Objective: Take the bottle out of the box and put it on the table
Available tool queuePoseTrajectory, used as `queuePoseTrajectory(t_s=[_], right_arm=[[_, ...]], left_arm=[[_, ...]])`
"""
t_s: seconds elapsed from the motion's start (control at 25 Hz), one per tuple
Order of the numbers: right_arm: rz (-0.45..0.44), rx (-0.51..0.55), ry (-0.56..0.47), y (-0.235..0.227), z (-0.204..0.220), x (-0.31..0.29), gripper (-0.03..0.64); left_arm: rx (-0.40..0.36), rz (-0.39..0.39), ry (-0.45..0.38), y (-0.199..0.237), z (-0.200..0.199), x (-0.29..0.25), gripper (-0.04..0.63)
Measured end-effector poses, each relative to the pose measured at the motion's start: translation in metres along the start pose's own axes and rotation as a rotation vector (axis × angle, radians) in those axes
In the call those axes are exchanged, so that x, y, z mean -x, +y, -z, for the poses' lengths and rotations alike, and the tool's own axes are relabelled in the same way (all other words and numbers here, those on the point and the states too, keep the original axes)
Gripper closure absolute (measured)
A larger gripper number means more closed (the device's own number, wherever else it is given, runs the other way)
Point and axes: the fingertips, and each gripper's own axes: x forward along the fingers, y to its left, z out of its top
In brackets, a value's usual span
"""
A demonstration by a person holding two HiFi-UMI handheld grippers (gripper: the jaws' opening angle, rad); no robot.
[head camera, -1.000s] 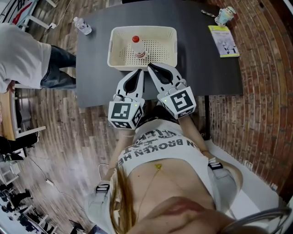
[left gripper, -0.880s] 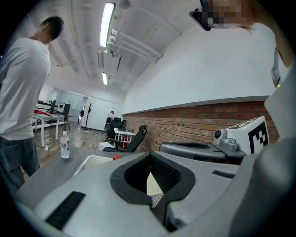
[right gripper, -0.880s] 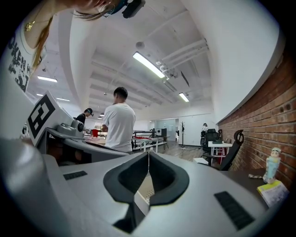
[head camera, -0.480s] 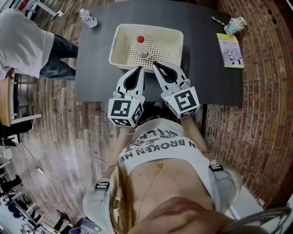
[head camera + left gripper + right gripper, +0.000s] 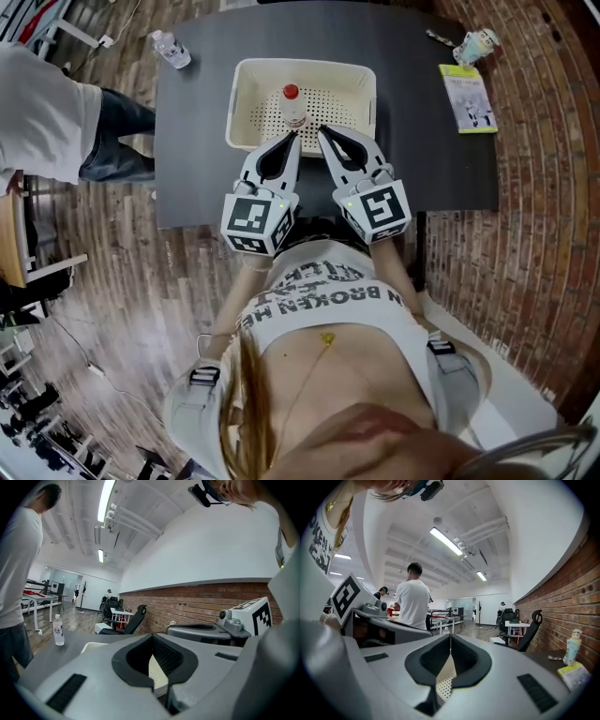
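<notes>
Your left gripper [image 5: 294,139] and right gripper [image 5: 322,133] have edged up to the box [image 5: 236,103] rim — the bottle [image 5: 292,105] is just ahead. Fingers [image 5: 292,157] on both are clenched, empty — open one before grabbing

I am holding my left gripper [image 5: 152,641] with its jaws pressed together and empty, the cream box [image 5: 158,674] showing behind them. A water bottle [image 5: 58,630] is standing on the desk [image 5: 51,656] near a person [image 5: 18,564].
</notes>
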Motion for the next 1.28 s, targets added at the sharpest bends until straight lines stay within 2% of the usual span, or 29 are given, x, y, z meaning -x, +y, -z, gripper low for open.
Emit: queuePoseTrajectory(t_s=[0.4, 0.76, 1.0, 1.28], right_arm=[[0.096, -0.006, 0.015, 0.009, -0.002, -0.034, 0.607], [0.164, -0.005, 0.038, 0.031, 0.008, -0.053, 0.607], [0.191, -0.005, 0.047, 0.030, 0.013, -0.050, 0.607], [0.145, 0.001, 0.046, 0.012, 0.009, -0.044, 0.607]], left_arm=[[-0.010, 0.111, 0.022, 0.033, -0.004, -0.003, 0.589], [-0.006, 0.176, 0.020, 0.059, 0.001, 0.010, 0.589], [0.001, 0.184, 0.030, 0.062, 0.006, 0.012, 0.589], [-0.004, 0.148, 0.029, 0.048, 0.001, -0.003, 0.589]])
